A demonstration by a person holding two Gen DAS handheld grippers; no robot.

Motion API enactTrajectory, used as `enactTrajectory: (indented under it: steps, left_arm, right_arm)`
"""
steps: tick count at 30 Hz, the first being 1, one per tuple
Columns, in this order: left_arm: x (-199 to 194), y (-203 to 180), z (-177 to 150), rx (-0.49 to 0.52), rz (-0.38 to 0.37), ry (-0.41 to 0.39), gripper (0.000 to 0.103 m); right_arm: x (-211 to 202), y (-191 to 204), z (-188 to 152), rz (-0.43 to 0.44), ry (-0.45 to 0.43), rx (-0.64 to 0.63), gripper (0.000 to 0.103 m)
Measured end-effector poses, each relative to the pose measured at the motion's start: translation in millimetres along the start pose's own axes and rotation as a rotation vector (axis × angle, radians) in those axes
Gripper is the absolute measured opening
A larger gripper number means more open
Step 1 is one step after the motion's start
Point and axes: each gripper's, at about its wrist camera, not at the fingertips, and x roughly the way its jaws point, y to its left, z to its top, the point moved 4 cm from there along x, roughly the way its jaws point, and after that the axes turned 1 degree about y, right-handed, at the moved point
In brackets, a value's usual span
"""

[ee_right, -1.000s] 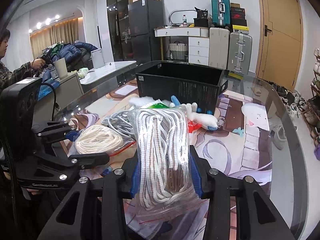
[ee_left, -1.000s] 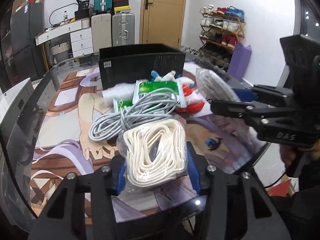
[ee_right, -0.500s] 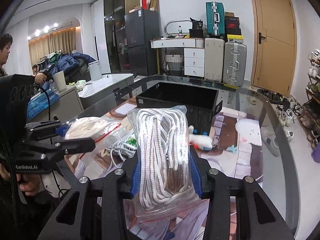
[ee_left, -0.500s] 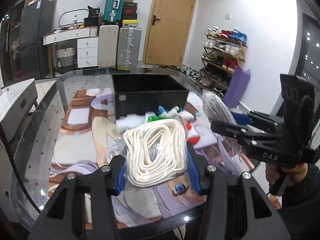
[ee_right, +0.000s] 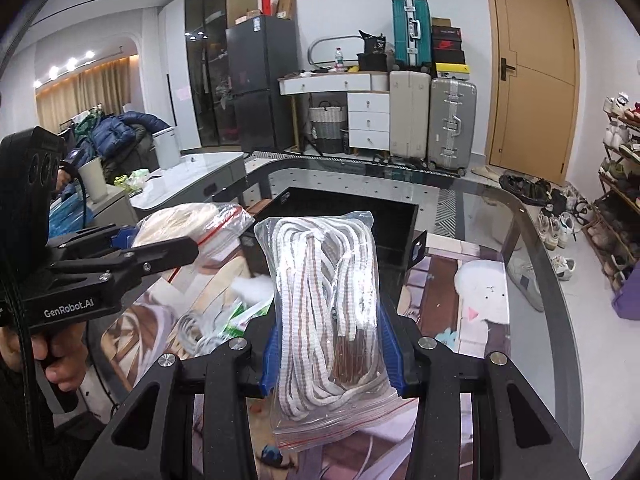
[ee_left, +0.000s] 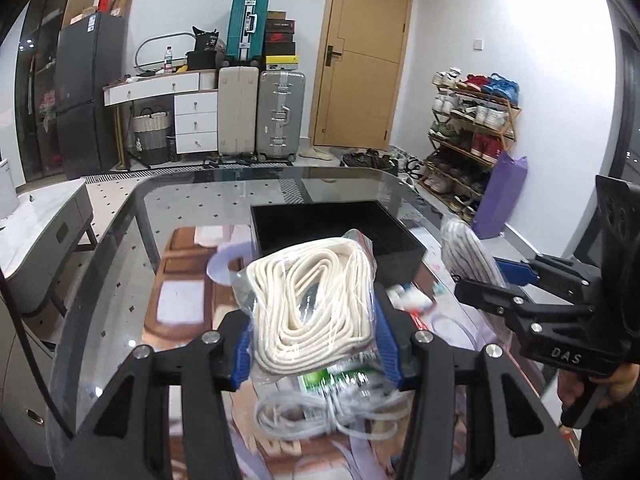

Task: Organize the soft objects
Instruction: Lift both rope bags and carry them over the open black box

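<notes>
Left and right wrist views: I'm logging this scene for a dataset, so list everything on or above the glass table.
bag of cream rope: one, clear plastic, clamped in the left gripper
bag of striped cord: one, white and brown, clamped in the right gripper
black box: one, open top, far part of the table
grey cable: one coil, on the table below the cream rope
green packet: one, beside the cable
glass table: one, patterned mat beneath
hand: one, gripping the left gripper's handle
</notes>
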Motion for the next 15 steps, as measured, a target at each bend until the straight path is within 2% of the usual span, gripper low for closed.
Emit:
enactTrajectory:
  steps: [15]
  left_arm:
    - [50,6,34,0.001,0.030,0.009,0.050]
  right_arm:
    - [42,-23,46,-0.029,0.042,0.019,0.042]
